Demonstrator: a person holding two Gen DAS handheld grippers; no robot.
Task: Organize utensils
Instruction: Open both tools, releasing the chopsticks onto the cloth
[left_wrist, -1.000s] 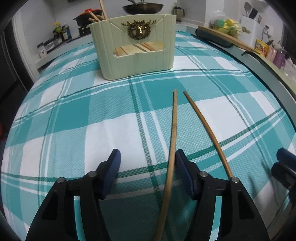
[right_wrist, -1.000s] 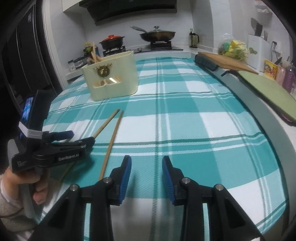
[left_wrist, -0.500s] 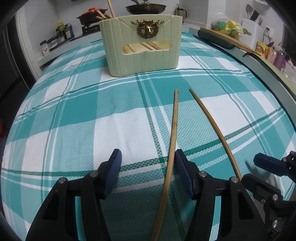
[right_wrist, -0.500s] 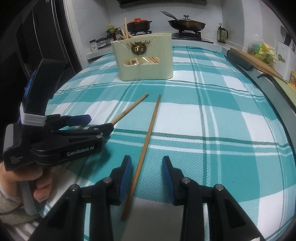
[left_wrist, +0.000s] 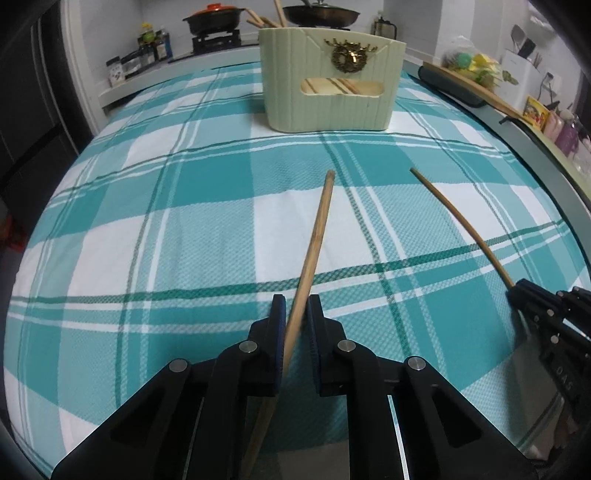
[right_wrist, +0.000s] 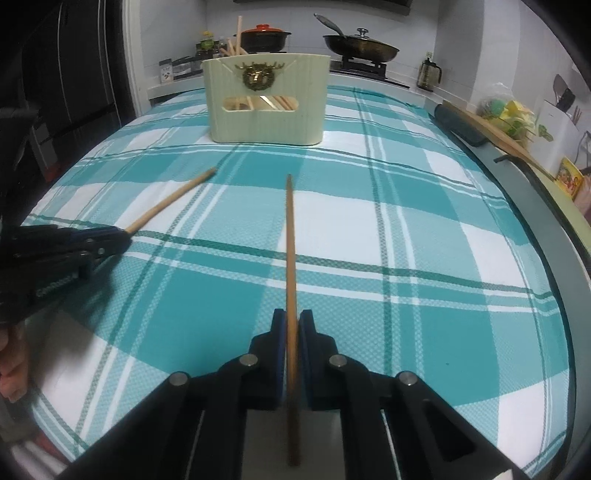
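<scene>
Both chopsticks pinched, ready to lift to the holder.

From my seat: on the plaid cloth (left_wrist: 155, 258) the holder (left_wrist: 328, 85) stands at twelve o'clock. My left gripper (left_wrist: 295, 314) is closing on one chopstick (left_wrist: 317, 236); my right gripper (right_wrist: 291, 325) is clamped on the other chopstick (right_wrist: 290, 236). I judge the pick-up step done; next I must raise both, tip them upright and drop them into the holder.

two loose chopsticks (left_wrist: 317, 236) (right_wrist: 291, 251), one utensil holder (left_wrist: 330, 92), two pans (right_wrist: 360, 46).
</scene>
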